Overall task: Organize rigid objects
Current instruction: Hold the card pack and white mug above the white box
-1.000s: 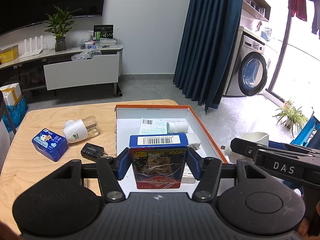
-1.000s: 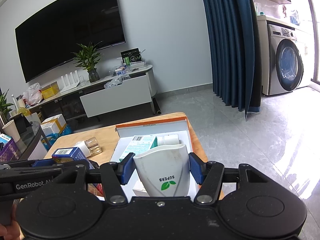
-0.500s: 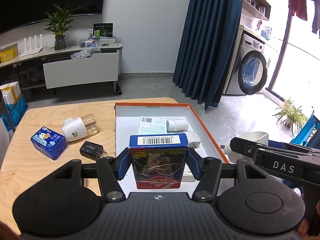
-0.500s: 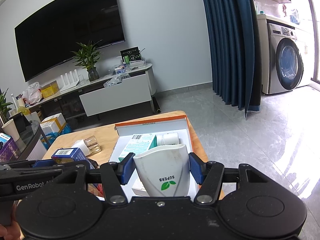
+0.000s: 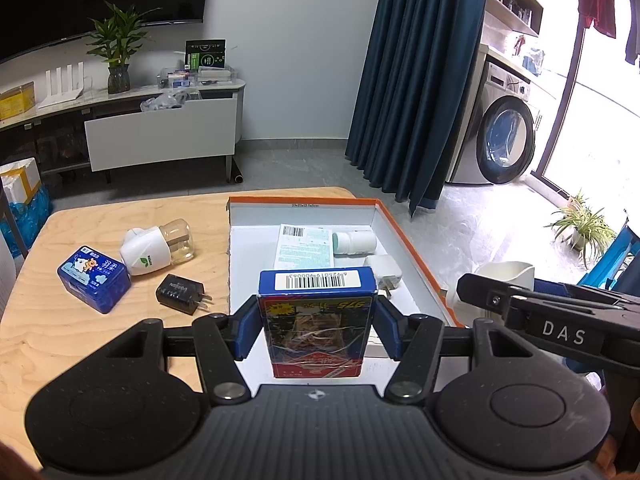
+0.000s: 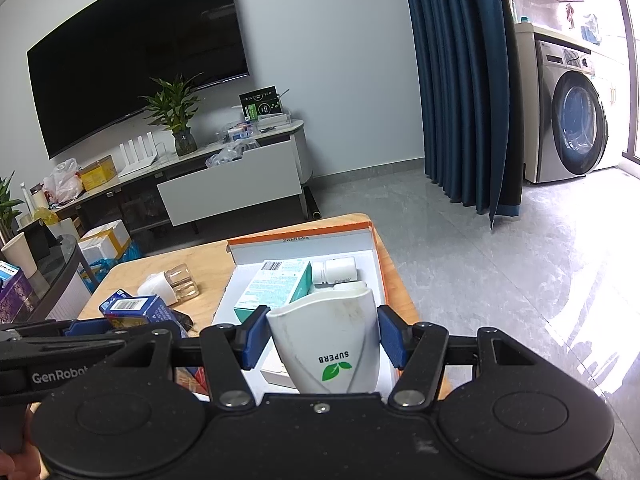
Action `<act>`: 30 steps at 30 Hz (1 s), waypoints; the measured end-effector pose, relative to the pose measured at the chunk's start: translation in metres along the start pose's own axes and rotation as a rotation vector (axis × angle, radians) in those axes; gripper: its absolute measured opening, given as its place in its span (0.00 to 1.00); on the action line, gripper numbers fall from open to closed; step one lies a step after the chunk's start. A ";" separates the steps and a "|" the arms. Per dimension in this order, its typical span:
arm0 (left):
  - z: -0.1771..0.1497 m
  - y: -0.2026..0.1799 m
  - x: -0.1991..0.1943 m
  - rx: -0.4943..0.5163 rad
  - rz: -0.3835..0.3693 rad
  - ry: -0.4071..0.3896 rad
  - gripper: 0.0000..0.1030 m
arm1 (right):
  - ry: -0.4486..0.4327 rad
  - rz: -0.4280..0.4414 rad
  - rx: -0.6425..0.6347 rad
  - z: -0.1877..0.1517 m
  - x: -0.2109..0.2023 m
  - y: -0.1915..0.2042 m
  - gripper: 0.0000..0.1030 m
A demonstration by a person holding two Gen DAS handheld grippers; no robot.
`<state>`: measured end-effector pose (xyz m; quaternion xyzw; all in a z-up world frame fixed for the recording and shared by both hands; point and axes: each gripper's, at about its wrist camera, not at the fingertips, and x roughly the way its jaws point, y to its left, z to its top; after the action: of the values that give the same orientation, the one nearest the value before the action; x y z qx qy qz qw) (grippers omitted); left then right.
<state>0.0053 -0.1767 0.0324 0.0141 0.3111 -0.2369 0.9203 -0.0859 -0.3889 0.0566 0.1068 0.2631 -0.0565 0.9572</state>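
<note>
- Rigid objects sit partly on a light wooden table (image 5: 100,344), partly inside an orange-rimmed white box (image 5: 404,240) lying open on the table's right half
- Teal-and-white carton (image 6: 276,286) lies flat in the box, the largest thing in it
- Left gripper (image 5: 317,326) is clamped on a blue playing-card box (image 5: 317,320), its blue pads pressed to both sides, held above the near end of the orange-rimmed box with the barcode end pointing away
- Right gripper (image 6: 323,340) is clamped on a white SUPERB device (image 6: 326,344), pads against both flanks, held over the near right part of the box
- Blue tin (image 5: 93,278) with a cartoon print lies on the table to the left of the box
- White plug-in bottle unit (image 5: 156,246) with a clear amber bottle lies on its side just beyond the tin
- White pill bottle (image 5: 354,242) lies on its side in the box, right of the carton
- White charger (image 5: 384,272) lies in the box just in front of the pill bottle
- Black charger (image 5: 182,294) lies on the table between the tin and the box, its prongs toward the box
</note>
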 end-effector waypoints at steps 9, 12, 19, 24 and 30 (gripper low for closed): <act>-0.002 0.001 0.004 0.000 0.000 0.013 0.58 | 0.013 0.001 -0.001 0.001 0.004 0.000 0.68; -0.002 0.001 0.005 0.001 0.001 0.015 0.58 | 0.018 0.002 0.000 0.001 0.006 0.000 0.68; -0.001 0.003 0.007 -0.004 0.006 0.022 0.58 | 0.030 0.001 0.003 0.000 0.011 -0.001 0.68; -0.003 0.003 0.009 -0.007 0.005 0.029 0.58 | 0.039 0.002 0.001 -0.001 0.015 -0.001 0.68; -0.003 0.005 0.012 -0.012 0.008 0.035 0.58 | 0.052 0.000 0.004 -0.003 0.019 -0.002 0.68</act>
<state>0.0138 -0.1770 0.0225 0.0138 0.3286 -0.2311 0.9157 -0.0712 -0.3910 0.0436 0.1098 0.2877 -0.0542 0.9498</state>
